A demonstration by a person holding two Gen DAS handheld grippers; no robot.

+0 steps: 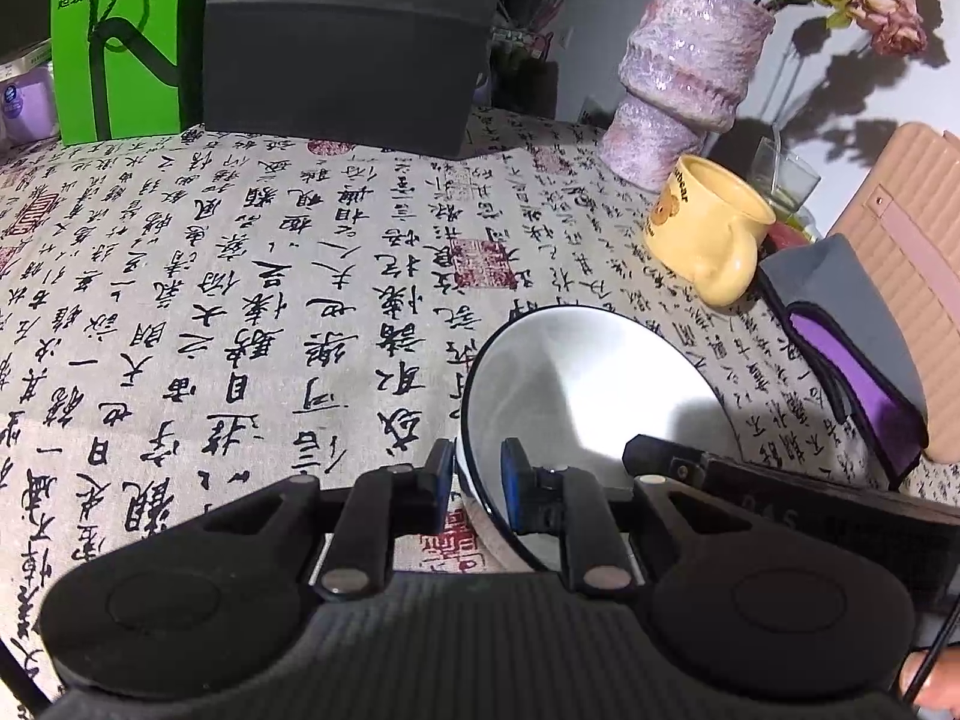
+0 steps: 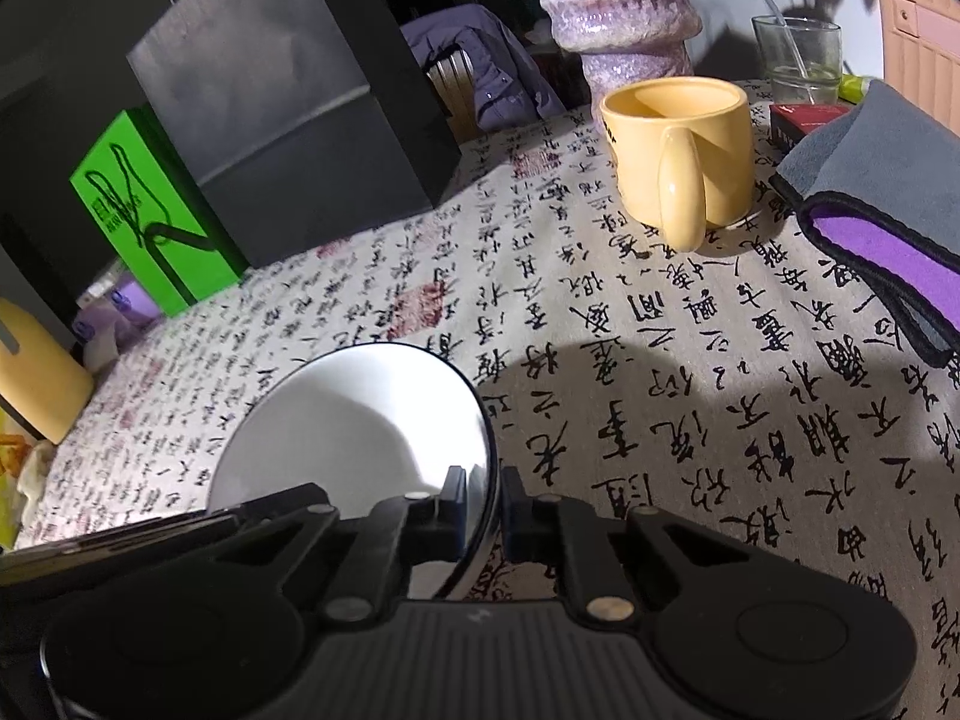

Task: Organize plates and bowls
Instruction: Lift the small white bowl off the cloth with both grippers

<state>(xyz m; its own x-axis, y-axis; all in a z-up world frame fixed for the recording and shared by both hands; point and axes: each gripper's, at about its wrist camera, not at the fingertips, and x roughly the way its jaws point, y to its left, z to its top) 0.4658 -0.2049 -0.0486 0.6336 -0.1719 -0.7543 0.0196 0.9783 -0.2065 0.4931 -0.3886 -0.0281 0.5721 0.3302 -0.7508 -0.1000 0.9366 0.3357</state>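
Bowl [image 1: 594, 396] | rim clamped: left gripper [image 1: 477, 480], right gripper [image 2: 483, 507] | underside hidden

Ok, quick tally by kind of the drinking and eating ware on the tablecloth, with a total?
Bowls: 1, the white bowl, a gripper clamped on each side of its rim
Mugs: 1, the yellow mug
Glasses: 1, the clear glass
Total: 3
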